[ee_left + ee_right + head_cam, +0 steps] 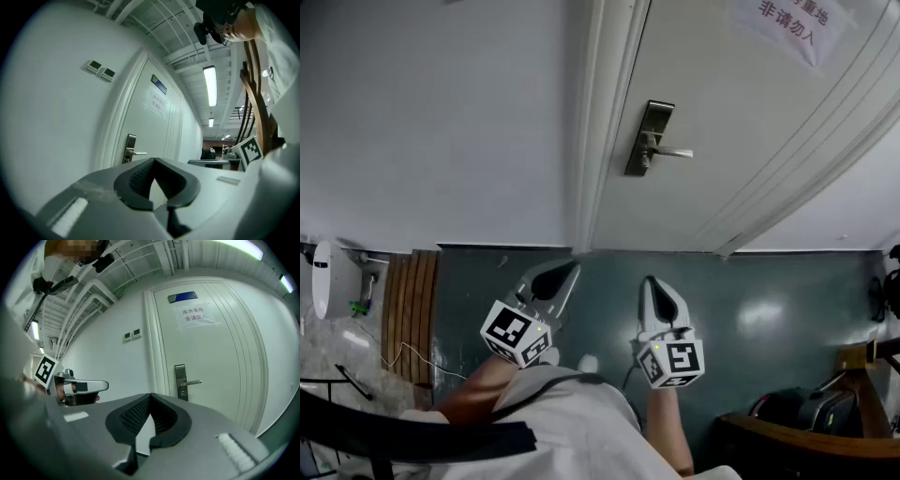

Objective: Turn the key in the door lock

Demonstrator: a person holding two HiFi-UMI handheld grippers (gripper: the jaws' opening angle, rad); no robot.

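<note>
A white door (741, 122) stands shut ahead of me, with a metal lock plate (650, 138) and a lever handle (670, 151) near its left edge. I cannot make out a key in the plate. Both grippers are level and well short of the door, pointing toward it. My left gripper (570, 269) is shut with nothing in it, and my right gripper (650, 281) beside it is shut and empty too. The left gripper view shows the lock plate (129, 148) above the closed jaws. In the right gripper view the lock plate (180, 380) is right of the jaw tips, and the left gripper (77, 390) shows at the left.
A paper notice (787, 23) hangs high on the door. The door frame (595, 122) and a plain white wall (431, 112) lie to the left. A slatted wooden panel (412, 309) stands at the lower left, and wooden furniture (797, 441) at the lower right.
</note>
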